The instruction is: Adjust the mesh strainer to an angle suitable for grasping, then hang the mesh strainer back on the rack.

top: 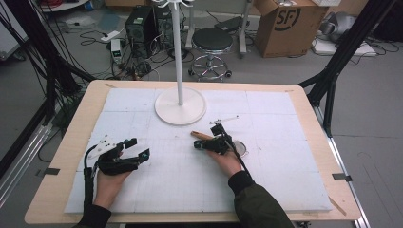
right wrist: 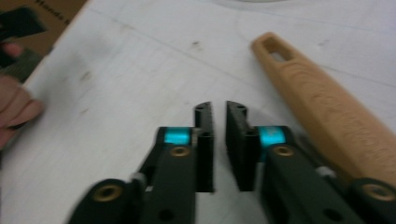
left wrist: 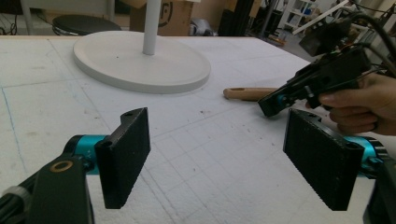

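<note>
Right hand-held gripper (right wrist: 219,109) lies low, narrowly parted, empty, beside wooden handle (right wrist: 327,112); left hand-held gripper (left wrist: 217,154) wide.

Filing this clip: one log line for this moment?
left gripper: open, empty | right gripper: narrow gap, empty | wooden handle: on table beside right gripper

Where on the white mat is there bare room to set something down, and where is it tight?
Bare: the mat's right half, and between the left gripper and right gripper. Crowded: around the stand's round base, the wooden handle and the right gripper.
</note>
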The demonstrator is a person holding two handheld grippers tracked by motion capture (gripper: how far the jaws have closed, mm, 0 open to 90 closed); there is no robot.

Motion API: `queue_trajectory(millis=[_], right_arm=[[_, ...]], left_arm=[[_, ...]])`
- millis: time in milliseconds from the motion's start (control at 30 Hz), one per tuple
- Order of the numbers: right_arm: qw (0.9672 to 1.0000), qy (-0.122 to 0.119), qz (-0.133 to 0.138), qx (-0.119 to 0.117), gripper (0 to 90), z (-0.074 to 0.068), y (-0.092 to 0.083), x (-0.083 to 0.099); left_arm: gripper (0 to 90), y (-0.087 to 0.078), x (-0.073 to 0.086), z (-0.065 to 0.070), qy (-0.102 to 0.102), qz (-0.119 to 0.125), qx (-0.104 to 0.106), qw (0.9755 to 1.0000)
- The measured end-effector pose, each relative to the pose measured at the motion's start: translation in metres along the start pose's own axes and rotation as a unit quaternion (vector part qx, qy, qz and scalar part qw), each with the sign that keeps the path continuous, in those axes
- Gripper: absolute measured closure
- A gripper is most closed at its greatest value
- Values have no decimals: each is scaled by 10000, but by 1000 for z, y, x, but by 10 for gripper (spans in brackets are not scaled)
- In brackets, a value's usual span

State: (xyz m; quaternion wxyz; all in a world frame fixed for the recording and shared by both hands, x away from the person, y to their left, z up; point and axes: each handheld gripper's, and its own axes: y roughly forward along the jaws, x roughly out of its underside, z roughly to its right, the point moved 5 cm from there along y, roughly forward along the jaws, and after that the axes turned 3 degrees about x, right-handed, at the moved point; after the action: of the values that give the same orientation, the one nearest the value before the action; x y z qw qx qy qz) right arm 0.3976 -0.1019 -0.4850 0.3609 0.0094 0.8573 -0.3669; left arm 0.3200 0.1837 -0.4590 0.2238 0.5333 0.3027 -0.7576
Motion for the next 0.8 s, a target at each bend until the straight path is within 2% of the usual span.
queue_trajectory(millis=[33, 67, 100, 133, 233, 400, 700, 767, 800], right_arm=[[10000, -32, 38, -78, 725, -3, -3, 0], [9997, -111, 148, -134, 683, -8, -13, -3], [9997, -111, 148, -134, 683, -8, -13, -3], [9996, -86, 193, -169, 591, -9, -21, -5], [9997, -90, 208, -124, 548, -8, -26, -5], [9996, 3, 294, 4, 527, 6, -42, -7], [9993, 27, 333, 174, 505, 21, -50, -7], [9990, 5, 376, 224, 491, 26, -53, -7], [9989, -3, 318, 331, 485, 33, -55, -8]], left_arm=[[235, 0, 1, 0, 18, -25, 24, 10000], [235, 0, 1, -1, 9, -35, 18, 10000], [235, -1, 2, 0, -4, -41, 19, 10000], [235, -2, 2, 0, 4, -50, 23, 10000], [235, -5, 3, 0, -2, -48, 17, 10000], [235, -9, 4, 0, -51, -31, -32, 10000], [235, -10, 5, 0, -34, -71, -30, 10000], [235, -10, 5, -1, -44, -56, -41, 10000], [235, -10, 5, -1, -51, -59, -40, 10000]])
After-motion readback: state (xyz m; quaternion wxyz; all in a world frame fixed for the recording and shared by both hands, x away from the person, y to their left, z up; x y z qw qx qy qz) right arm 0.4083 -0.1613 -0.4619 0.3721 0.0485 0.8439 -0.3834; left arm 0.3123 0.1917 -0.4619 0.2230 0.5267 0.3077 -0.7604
